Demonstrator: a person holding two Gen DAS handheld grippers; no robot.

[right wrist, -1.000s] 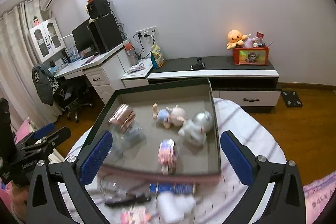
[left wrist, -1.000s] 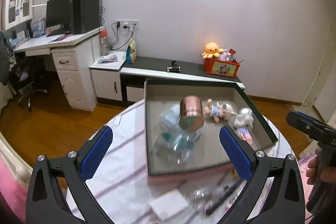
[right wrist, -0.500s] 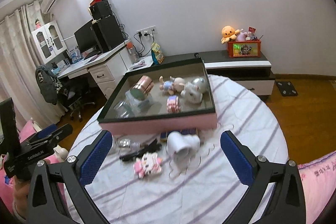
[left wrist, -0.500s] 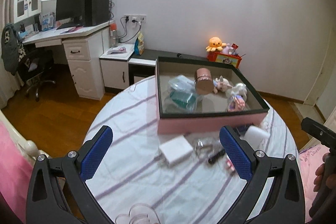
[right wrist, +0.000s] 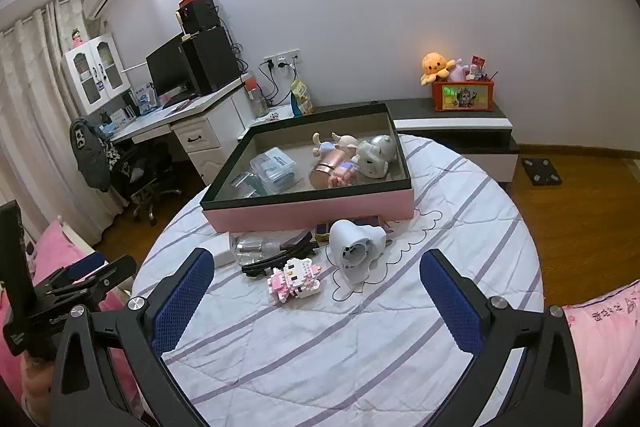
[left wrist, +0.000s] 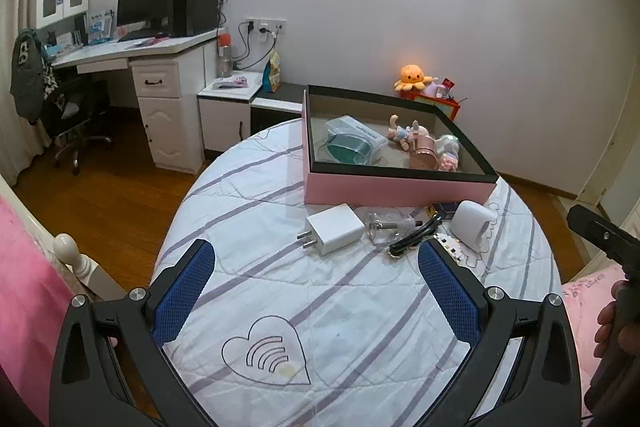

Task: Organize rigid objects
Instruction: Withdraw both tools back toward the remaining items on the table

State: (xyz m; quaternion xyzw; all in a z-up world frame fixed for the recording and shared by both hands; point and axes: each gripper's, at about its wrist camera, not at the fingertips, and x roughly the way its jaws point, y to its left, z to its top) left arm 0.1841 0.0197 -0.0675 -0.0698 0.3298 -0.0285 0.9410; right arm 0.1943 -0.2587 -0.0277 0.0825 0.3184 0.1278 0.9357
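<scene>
Shallow pink cardboard box with black rim (right wrist: 308,213) sits at far side of round table, white quilted cover with purple stripes (right wrist: 460,211); toys inside. White charger (left wrist: 334,229), pink block figure (right wrist: 295,279) lie before box. Left gripper (left wrist: 316,287), right gripper (right wrist: 314,289): fingers spread, empty. Wooden floor (left wrist: 108,195), white desk (left wrist: 160,67) beyond.

The round counter (right wrist: 460,227) wears a white quilted cloth with lavender stripes. On it, the box (right wrist: 312,213) has pink walls and a black rim. Beside the box lie a white charger (left wrist: 334,229) and a pink-and-white block figure (right wrist: 296,279). Both grippers' fingers (left wrist: 184,295) are blue-padded.
</scene>
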